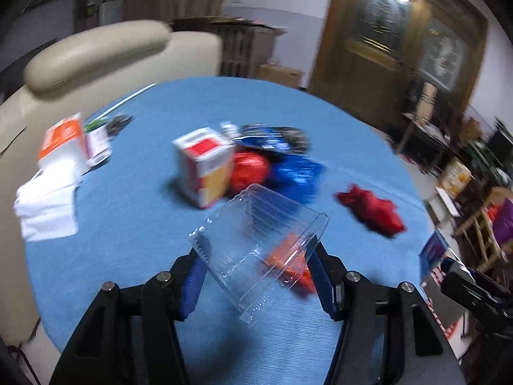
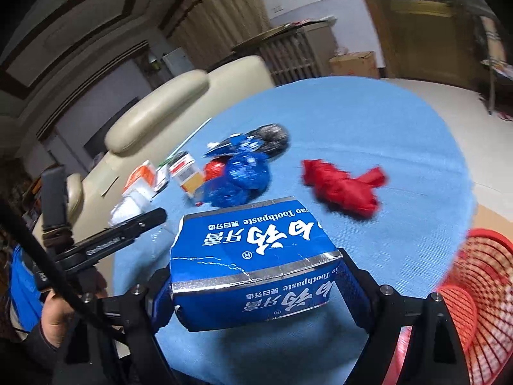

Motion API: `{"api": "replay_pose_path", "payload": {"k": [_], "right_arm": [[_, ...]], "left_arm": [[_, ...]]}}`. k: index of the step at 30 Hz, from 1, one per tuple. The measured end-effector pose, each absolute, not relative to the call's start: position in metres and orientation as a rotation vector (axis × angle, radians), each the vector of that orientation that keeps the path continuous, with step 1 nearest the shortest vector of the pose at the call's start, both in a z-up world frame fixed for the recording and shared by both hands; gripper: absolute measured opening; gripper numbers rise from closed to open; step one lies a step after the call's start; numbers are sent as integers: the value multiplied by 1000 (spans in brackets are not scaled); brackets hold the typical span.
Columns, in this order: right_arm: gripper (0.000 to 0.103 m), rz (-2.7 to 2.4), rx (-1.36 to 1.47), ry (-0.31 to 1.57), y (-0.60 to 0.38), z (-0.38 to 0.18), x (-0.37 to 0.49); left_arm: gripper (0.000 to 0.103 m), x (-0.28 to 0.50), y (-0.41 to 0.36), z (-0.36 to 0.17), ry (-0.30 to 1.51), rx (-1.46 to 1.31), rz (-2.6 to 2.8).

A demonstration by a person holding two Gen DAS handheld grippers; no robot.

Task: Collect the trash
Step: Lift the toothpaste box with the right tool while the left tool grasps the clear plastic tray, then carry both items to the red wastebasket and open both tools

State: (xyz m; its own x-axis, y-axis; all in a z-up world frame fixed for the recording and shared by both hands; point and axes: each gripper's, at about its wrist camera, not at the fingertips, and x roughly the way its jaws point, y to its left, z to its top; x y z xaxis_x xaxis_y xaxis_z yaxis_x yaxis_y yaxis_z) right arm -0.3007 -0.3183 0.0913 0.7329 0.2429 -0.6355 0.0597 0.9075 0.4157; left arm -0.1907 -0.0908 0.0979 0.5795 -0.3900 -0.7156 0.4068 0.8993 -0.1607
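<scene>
My left gripper point(image 1: 256, 276) is shut on a clear plastic clamshell box point(image 1: 256, 240), held tilted above the blue table point(image 1: 128, 211); something orange-red shows through its wall. My right gripper point(image 2: 256, 288) is shut on a blue toothpaste box point(image 2: 253, 263), lifted over the blue table point(image 2: 368, 134). More trash lies mid-table: a red and white carton point(image 1: 205, 166), a red bag point(image 1: 250, 170), blue crumpled wrappers point(image 1: 298, 173) and a red crumpled bag point(image 1: 372, 211). The same red crumpled bag point(image 2: 343, 186) and blue wrappers point(image 2: 243, 173) appear in the right wrist view.
A red mesh basket point(image 2: 461, 308) stands by the table's right edge. White tissues point(image 1: 48, 205) and an orange and white box point(image 1: 64, 138) lie at the left. A cream sofa point(image 1: 96, 54) stands behind the table. A hand point(image 2: 54, 317) holds the other gripper's handle at lower left.
</scene>
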Motion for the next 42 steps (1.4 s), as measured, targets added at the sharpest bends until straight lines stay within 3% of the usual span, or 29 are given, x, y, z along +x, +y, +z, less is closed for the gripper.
{"api": "replay_pose_path", "payload": {"k": [7, 25, 42], "right_arm": [[88, -123, 479, 735, -373, 87, -354], [90, -467, 666, 833, -488, 8, -427], [96, -637, 791, 628, -537, 36, -483]], "left_arm": [[62, -227, -149, 110, 804, 114, -673], [62, -292, -293, 116, 790, 306, -1059], [64, -326, -377, 75, 897, 437, -1223]]}}
